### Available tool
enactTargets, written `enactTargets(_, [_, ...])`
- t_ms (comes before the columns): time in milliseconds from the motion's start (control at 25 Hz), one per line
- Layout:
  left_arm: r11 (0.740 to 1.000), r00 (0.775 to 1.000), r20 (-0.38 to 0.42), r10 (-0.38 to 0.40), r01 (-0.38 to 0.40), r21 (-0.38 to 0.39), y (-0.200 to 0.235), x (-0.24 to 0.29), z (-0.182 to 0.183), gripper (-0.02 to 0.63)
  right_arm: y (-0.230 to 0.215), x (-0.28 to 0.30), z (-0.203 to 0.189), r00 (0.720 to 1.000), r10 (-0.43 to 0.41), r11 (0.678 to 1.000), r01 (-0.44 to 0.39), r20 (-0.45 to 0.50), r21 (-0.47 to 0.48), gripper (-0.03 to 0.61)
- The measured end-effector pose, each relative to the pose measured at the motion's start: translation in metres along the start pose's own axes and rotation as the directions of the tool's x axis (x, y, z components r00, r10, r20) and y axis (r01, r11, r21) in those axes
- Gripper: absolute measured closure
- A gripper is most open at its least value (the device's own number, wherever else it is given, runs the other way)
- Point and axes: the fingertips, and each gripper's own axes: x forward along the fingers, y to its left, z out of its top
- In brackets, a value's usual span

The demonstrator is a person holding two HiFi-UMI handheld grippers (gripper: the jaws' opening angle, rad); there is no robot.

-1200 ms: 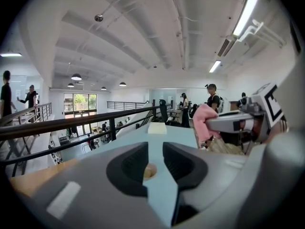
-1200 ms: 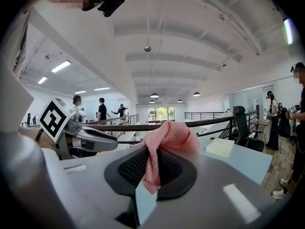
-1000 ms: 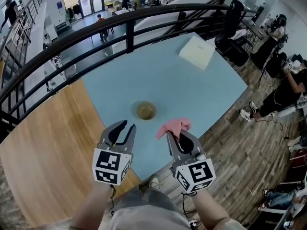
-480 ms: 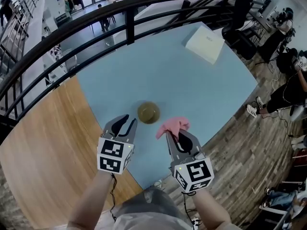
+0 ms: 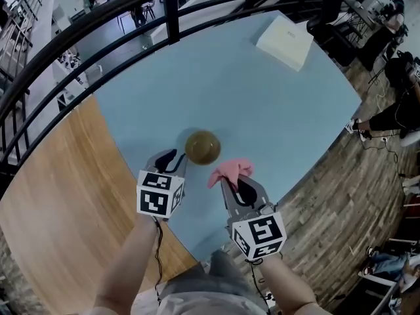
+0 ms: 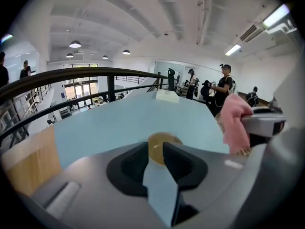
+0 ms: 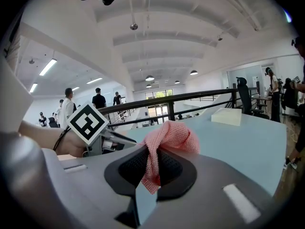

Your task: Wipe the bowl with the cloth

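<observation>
Nearer the bowl [image 5: 202,147] than before, left gripper [image 5: 172,159] held jaws apart, likely to steady it — right gripper [image 5: 234,186] clamped the pink cloth [image 5: 230,170] for wiping.

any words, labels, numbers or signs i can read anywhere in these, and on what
None readable in any view.
Left hand-held gripper and right hand-held gripper: black-and-white square marker patterns only, no letters.
Flat white box: no print visible.
Small brown round bowl and pink mesh cloth: no markings visible.
</observation>
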Motion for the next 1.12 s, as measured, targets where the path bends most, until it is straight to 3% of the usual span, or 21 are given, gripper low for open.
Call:
enactTargets(320, [0.999,0.996,-0.08,-0.033,0.03,-0.041,0.001,0.054,-0.037,0.518,-0.028,0.006,-0.053,0.998,-0.048,0.999,0.049,-0.052,0.022,0.54])
enactTargets(520, [0.99,0.993,-0.097,-0.073,0.06,-0.128,0.002,0.073,-0.049,0.518,-0.033,0.002,-0.067,0.997,-0.069,0.996,0.071,-0.034,0.057,0.54])
enactTargets(720, [0.983,0.986,-0.114,-0.123,0.105,-0.151,-0.003,0.088,-0.052,0.521,-0.035,0.005,-0.085,0.997,-0.058,0.996,0.061,-0.042,0.072,0.54])
enactTargets(880, [0.983,0.98,-0.16,-0.119,0.094,-0.158,-0.004,0.095,-0.065,0.536,-0.037,0.007,-0.093,0.997,-0.053,0.996,0.057,-0.049,0.075,0.54])
enactTargets(1120, [0.974,0.979,-0.146,-0.141,0.11,-0.199,-0.016,0.105,-0.078,0.572,-0.048,0.009,-0.103,0.997,-0.056,0.996,0.06,-0.055,0.073,0.54])
